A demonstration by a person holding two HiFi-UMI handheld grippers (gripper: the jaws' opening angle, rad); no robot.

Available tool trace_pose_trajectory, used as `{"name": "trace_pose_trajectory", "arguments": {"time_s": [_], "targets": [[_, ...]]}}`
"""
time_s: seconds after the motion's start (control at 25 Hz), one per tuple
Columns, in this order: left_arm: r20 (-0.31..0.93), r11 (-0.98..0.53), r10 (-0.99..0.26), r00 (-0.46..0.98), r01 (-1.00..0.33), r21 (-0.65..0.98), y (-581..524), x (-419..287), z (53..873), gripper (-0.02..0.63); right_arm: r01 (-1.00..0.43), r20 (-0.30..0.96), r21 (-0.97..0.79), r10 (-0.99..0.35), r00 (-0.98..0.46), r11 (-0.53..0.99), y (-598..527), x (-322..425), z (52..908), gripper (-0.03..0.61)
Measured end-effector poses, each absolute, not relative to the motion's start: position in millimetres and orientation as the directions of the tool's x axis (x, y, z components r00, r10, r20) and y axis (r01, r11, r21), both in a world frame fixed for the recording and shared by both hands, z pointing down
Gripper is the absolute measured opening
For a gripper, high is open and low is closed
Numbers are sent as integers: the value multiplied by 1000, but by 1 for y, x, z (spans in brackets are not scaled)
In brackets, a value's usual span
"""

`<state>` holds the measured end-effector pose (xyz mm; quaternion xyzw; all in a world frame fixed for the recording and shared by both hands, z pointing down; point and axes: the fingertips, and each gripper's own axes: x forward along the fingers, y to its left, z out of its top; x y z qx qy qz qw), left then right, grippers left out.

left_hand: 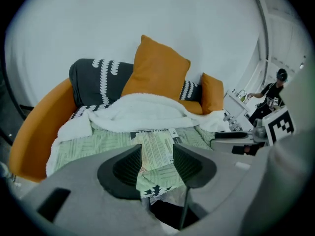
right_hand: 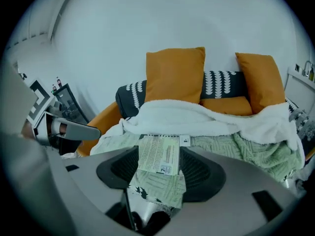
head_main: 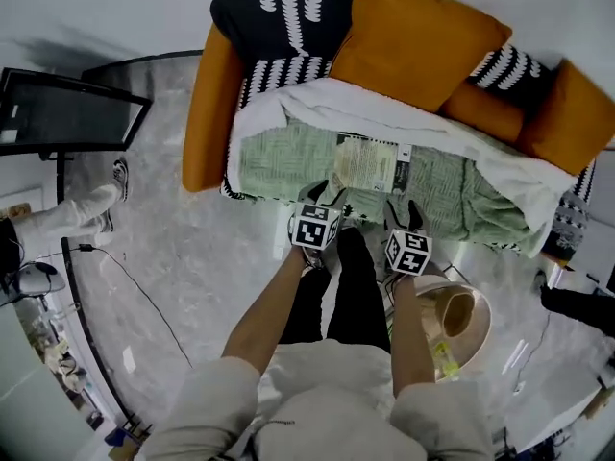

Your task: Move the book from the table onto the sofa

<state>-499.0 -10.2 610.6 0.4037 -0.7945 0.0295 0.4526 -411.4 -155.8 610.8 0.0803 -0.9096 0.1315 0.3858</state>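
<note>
Book (head_main: 370, 164) lies flat on the green blanket (head_main: 279, 161) on the sofa (head_main: 207, 104), w/ left gripper (head_main: 324, 198) & right gripper (head_main: 404, 214) just in front, jaws spread & empty, so placing looks done; next prob. draw both clear w/o snagging blanket.

Sofa (head_main: 207, 113) carries orange cushions (head_main: 413, 36), white blanket (head_main: 384, 109), green throw (head_main: 279, 161); book (head_main: 370, 164) lies flat on throw.

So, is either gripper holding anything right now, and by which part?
Nothing is held. The left gripper and the right gripper both have their jaws apart and empty; the book lies flat on the sofa, beyond them.
</note>
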Motion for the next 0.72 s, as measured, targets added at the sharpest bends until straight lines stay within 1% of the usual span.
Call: {"name": "trace_pose_trajectory", "arguments": {"time_s": [0.2, 0.4, 0.56, 0.72], "targets": [[709, 663, -630, -317, -694, 279, 7, -477, 564, 207, -261, 707, -154, -78, -703, 953, -142, -375, 573, 262], [672, 650, -660, -335, -703, 289, 32, -446, 524, 207, -265, 679, -134, -107, -727, 955, -116, -347, 531, 262], [637, 654, -681, -362, -692, 305, 47, -434, 500, 207, -337, 635, -157, -166, -755, 928, -103, -322, 501, 262], [614, 639, -699, -366, -706, 305, 61, -414, 476, 207, -383, 618, -138, -223, -754, 913, -82, -296, 486, 262]]}}
